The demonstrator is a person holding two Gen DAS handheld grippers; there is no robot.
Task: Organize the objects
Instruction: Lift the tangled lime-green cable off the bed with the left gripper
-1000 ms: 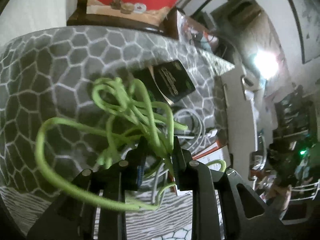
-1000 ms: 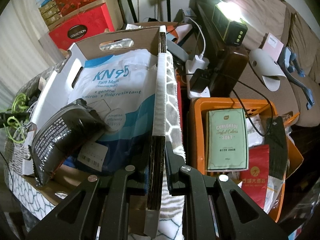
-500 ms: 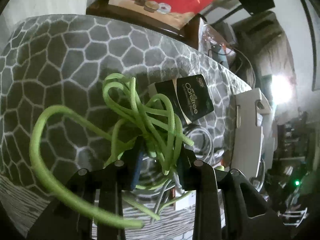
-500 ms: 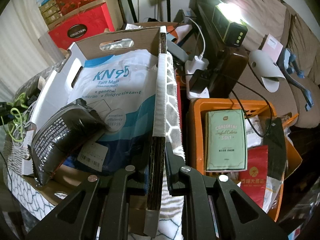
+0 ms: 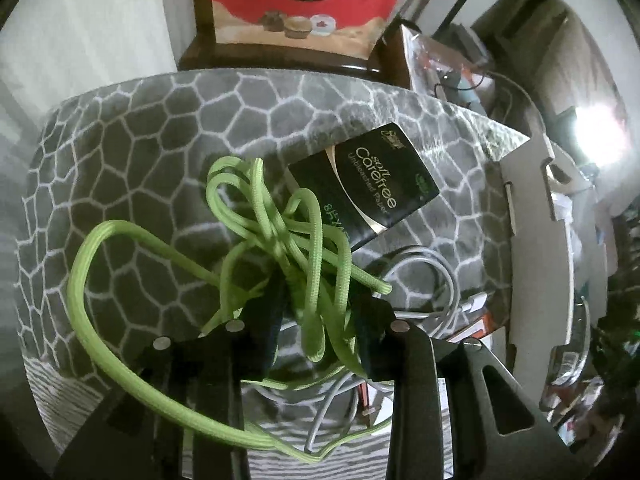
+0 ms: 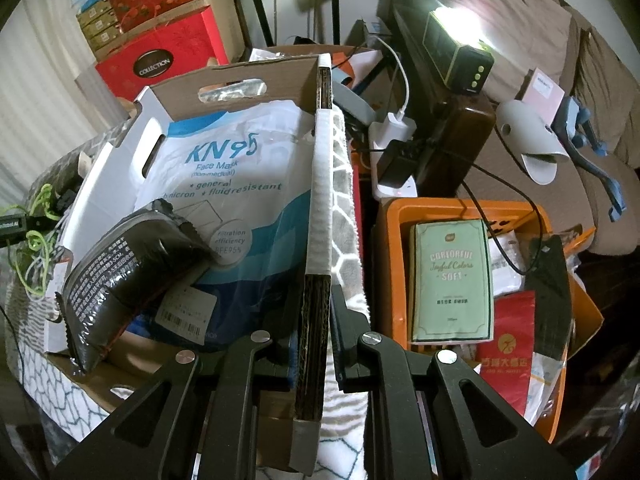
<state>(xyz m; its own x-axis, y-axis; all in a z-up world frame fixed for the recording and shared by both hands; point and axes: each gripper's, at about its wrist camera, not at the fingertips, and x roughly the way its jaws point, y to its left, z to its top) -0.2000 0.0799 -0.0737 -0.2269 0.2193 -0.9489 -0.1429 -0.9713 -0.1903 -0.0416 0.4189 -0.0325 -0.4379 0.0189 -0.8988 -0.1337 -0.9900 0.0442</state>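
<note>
Left gripper (image 5: 316, 312): matte black plastic, two fingers (image 5: 260, 332) on angular, faceted arms; dark blue pads on the inner faces; four round silver screw heads, two per side; a triangular cut-out in the arm at 4 o'clock.

Right gripper (image 6: 314, 332): same matte black build, two fingers (image 6: 352, 344) on paired bars splaying toward 7 and 5 o'clock; four silver screw heads; triangular cut-outs in both outer arms; blue pad edge at the left finger.

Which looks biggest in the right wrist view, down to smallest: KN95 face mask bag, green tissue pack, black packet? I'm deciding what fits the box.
1. KN95 face mask bag, clearly largest.
2. Black packet and green tissue pack look alike; the packet sits nearer, so their order is unsure.
</note>
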